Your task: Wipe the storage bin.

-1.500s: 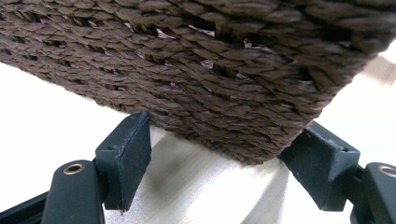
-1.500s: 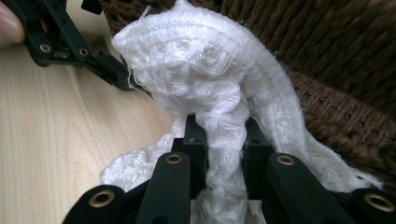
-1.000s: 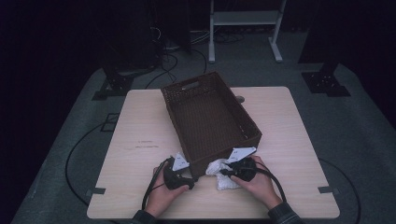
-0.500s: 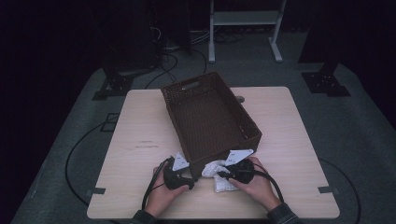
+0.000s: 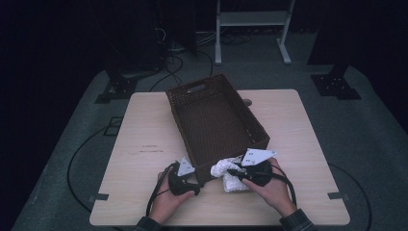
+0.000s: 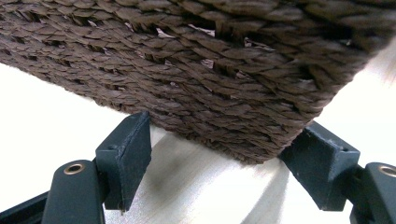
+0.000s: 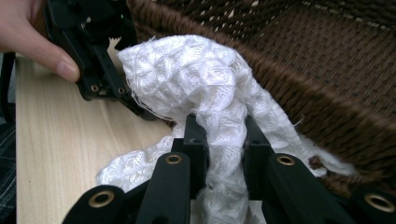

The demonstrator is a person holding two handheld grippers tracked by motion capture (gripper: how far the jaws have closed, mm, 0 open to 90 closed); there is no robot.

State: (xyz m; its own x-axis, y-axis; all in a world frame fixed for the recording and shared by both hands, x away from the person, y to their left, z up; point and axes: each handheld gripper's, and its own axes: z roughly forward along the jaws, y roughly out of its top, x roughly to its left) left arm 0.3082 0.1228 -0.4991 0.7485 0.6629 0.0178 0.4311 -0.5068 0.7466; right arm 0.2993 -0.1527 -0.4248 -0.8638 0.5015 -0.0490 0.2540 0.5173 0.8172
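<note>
A brown wicker basket [image 5: 179, 120] stands slanted on the pale wooden table [image 5: 144, 125]. My left gripper [image 5: 195, 185] sits at the basket's near left corner. In the left gripper view its jaws [image 6: 224, 123] clasp that corner of the basket [image 6: 210, 70], one on each side. My right gripper [image 5: 232, 172] is shut on a white waffle-textured cloth [image 5: 230, 182] just in front of the near wall. In the right gripper view the cloth [image 7: 196, 74] bunches up between the jaws [image 7: 219, 126] and leans on the basket's rim [image 7: 327, 70]. The left gripper [image 7: 126, 93] shows behind it.
A small dark object [image 5: 247, 102] lies on the table by the basket's far right side. Faint writing [image 5: 151, 149] marks the tabletop to the left. Cables [image 5: 82, 154] loop on the grey floor around the table, and a white frame [image 5: 250, 19] stands at the back.
My right gripper has risen a little with the white cloth, drawing its upper part up against the basket's near wall. The left gripper and the basket have stayed put.
</note>
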